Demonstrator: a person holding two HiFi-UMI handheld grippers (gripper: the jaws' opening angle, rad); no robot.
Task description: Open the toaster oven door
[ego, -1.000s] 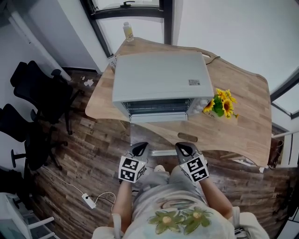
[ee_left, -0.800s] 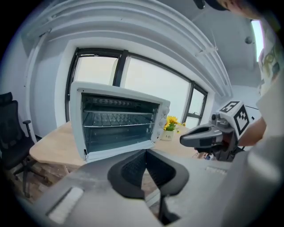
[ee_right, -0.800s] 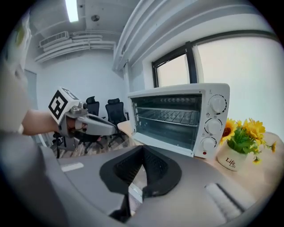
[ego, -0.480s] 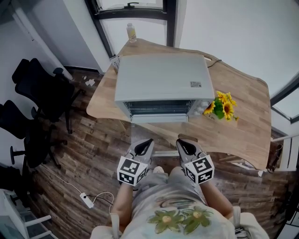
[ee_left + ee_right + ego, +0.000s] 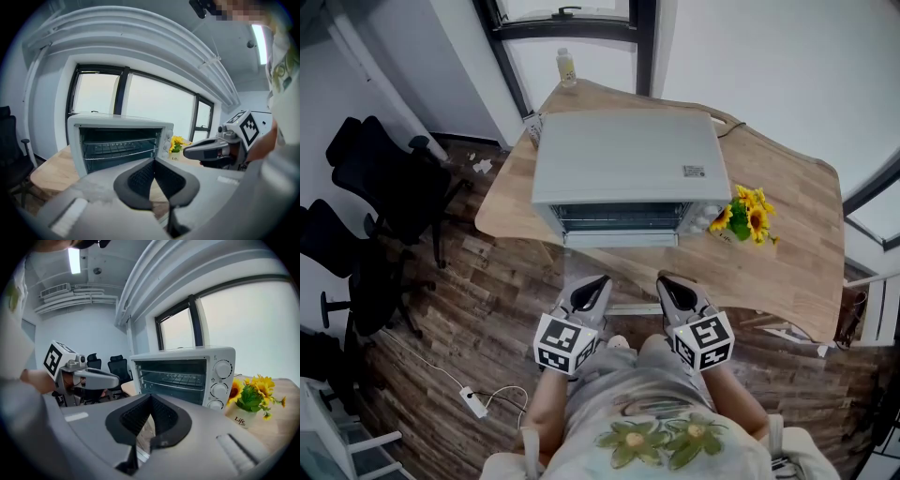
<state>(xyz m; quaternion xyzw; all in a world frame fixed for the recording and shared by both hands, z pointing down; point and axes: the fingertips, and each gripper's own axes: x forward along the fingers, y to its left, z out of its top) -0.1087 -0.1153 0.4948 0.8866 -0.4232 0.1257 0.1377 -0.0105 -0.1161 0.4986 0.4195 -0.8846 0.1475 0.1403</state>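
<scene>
Left gripper [image 5: 598, 280] and right gripper [image 5: 667, 279], jaws closed on nothing, face a silver box-shaped toaster oven [image 5: 628, 167] ahead on a curved wooden table [image 5: 797, 234] over dark plank flooring [image 5: 478, 309].

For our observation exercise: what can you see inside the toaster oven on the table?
A wire rack spans the inside of the toaster oven; no food shows on it. The right gripper covers part of its floor, and the back is too dark.

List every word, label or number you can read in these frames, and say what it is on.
"Life": printed on the white flower pot beside the toaster oven.
The sticker on the oven's top: too small to read.
The label on the bottle: too small to read.
Markings around each knob: blurred.
</scene>
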